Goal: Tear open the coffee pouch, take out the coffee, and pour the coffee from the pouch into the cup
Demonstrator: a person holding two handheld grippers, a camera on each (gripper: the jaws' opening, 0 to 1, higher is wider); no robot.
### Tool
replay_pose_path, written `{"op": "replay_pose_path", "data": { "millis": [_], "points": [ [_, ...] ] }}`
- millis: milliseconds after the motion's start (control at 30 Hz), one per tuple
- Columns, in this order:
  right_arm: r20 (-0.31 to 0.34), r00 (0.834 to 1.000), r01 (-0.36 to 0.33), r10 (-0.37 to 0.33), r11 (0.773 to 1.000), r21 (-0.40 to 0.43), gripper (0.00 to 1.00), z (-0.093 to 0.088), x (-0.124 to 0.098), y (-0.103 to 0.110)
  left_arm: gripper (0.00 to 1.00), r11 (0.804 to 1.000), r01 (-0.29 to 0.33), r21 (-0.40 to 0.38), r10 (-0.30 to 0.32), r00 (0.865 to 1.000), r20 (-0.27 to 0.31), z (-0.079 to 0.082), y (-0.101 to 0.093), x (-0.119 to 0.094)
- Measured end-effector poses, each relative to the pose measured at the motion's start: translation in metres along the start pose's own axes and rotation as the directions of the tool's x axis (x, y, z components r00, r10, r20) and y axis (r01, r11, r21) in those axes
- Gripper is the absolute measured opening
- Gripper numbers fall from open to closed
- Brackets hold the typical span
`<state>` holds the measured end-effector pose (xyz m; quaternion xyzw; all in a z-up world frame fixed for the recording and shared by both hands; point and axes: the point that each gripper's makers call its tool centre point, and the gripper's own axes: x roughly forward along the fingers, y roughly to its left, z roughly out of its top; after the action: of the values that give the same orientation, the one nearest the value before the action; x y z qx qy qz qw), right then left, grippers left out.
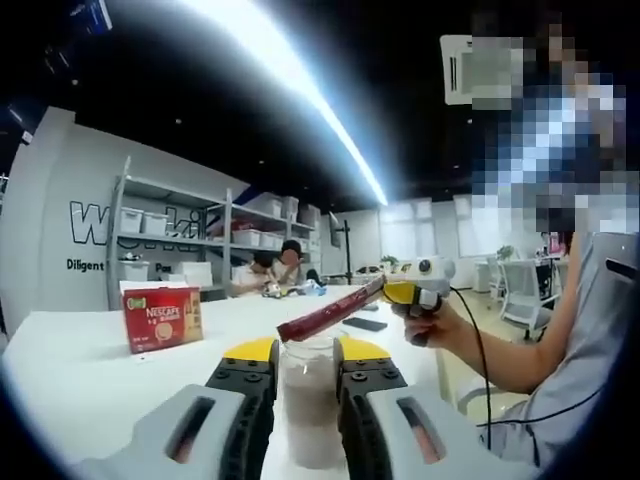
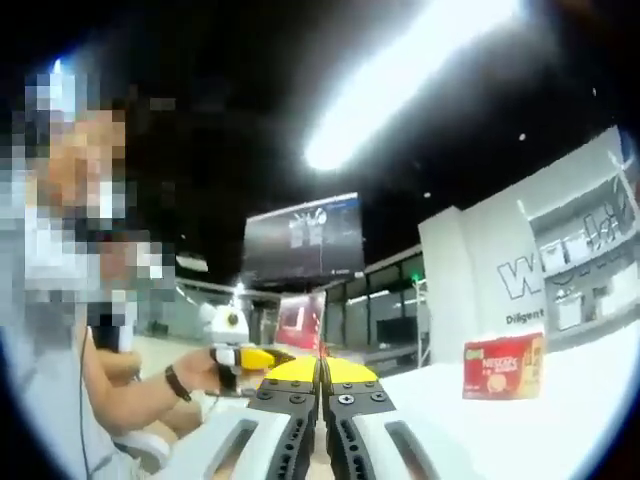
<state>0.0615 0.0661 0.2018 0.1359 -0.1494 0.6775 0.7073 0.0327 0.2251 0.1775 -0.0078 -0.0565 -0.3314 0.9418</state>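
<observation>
Coffee pouch (image 1: 330, 317) over cup (image 1: 308, 400), seemingly tilted

Red Nescafe box (image 1: 162, 317) stands on white table (image 1: 90, 370), ahead-left of left gripper. Shelving with storage bins (image 1: 200, 240) behind it. Two seated people (image 1: 275, 268) far ahead at table's end.

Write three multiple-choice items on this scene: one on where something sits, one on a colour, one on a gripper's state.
1. Where is the red coffee box?
A. on the white table
B. on a shelf
C. in a hand

2. What colour is the coffee stick?
A. green
B. dark red
C. blue

3. What is the left gripper doing?
A. hanging open over the floor
B. pinching the box
C. clamping a clear cup

Key:
1 A, the box stands on the tabletop.
2 B, the stick held by the right gripper is dark red.
3 C, the cup sits squeezed between the jaws.
</observation>
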Motion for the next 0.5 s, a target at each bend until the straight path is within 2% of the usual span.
{"op": "replay_pose_path", "data": {
  "millis": [33,133,200,300,367,433,500],
  "points": [
    [0.019,1.0,-0.007,0.007,1.0,0.018,0.02,0.004,-0.002,0.0,0.24,1.0,0.0,0.001,0.0,1.0,0.001,0.0,0.0,0.0],
    [-0.103,0.994,0.03,-0.034,0.999,-0.037,0.02,-0.015,-0.004,-0.007,0.24,1.0,0.004,-0.004,-0.004,1.0,0.003,0.0,-0.001,0.0],
    [-0.044,0.999,0.015,-0.016,1.0,-0.003,0.02,-0.006,-0.004,-0.004,0.24,1.0,0.007,-0.013,-0.007,1.0,0.01,0.0,-0.002,0.001],
    [-0.057,0.998,0.017,-0.018,1.0,-0.009,0.02,-0.009,-0.005,-0.006,0.25,1.0,0.006,-0.01,-0.006,1.0,0.0,-0.003,-0.002,0.004],
    [-0.105,0.994,0.026,-0.028,0.999,-0.024,0.02,-0.019,-0.004,-0.006,0.25,1.0,0.008,-0.013,-0.008,1.0,-0.005,-0.005,-0.003,0.006],
    [-0.048,0.999,-0.004,0.005,1.0,0.011,0.02,-0.01,-0.006,-0.002,0.24,1.0,0.007,-0.009,-0.007,1.0,-0.002,-0.004,-0.004,0.008],
    [-0.08,0.997,0.01,-0.011,1.0,-0.01,0.02,-0.014,-0.007,-0.005,0.25,1.0,0.02,-0.007,-0.02,1.0,0.014,0.001,-0.007,0.012]
  ]
}}
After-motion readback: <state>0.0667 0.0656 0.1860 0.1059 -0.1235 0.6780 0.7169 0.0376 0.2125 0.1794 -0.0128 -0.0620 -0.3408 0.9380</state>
